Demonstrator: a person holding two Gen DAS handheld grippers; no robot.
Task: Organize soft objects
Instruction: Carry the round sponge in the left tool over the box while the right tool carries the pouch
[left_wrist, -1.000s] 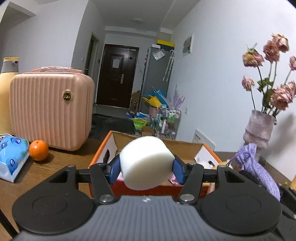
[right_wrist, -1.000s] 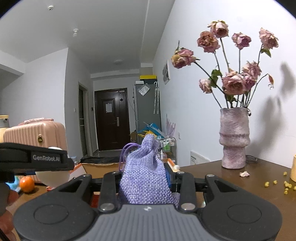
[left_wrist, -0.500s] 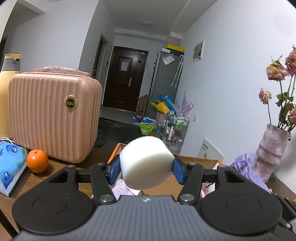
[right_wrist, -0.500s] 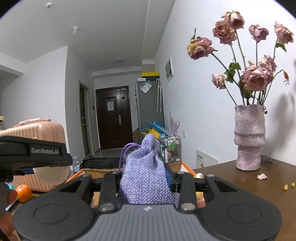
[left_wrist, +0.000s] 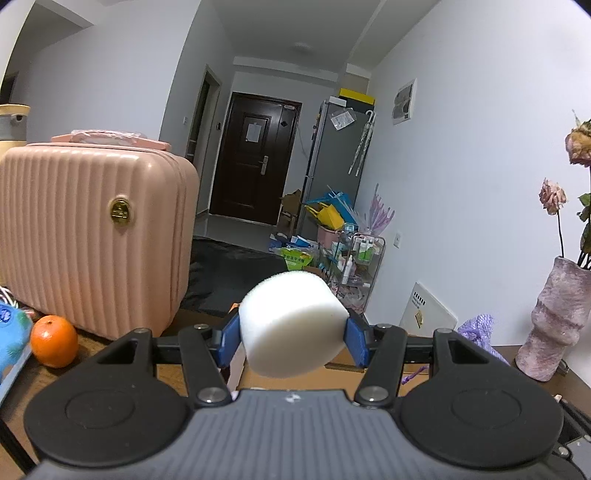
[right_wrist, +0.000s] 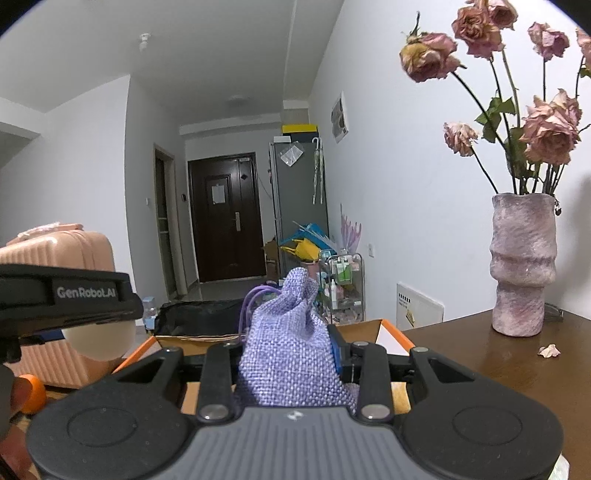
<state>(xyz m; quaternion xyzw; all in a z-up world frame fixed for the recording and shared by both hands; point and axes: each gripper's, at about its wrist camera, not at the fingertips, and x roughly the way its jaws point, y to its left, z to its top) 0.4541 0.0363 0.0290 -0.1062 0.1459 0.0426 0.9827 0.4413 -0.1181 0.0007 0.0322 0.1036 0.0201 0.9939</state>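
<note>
My left gripper (left_wrist: 291, 330) is shut on a white foam sponge (left_wrist: 291, 323), held in the air over the near edge of an orange cardboard box (left_wrist: 343, 363). My right gripper (right_wrist: 291, 350) is shut on a lilac drawstring pouch (right_wrist: 291, 347), held above the same box (right_wrist: 391, 328). The pouch also shows at the right in the left wrist view (left_wrist: 476, 328). The left gripper and the sponge (right_wrist: 98, 338) show at the left in the right wrist view. The inside of the box is hidden.
A pink ribbed suitcase (left_wrist: 88, 236) stands at the left with an orange (left_wrist: 53, 339) and a blue tissue pack (left_wrist: 11, 332) in front. A mauve vase (right_wrist: 522, 266) of dried roses stands on the brown table (right_wrist: 480, 354) at the right.
Both grippers have moved forward and tilted up, so less of the box shows beneath them. Each still holds its object.
</note>
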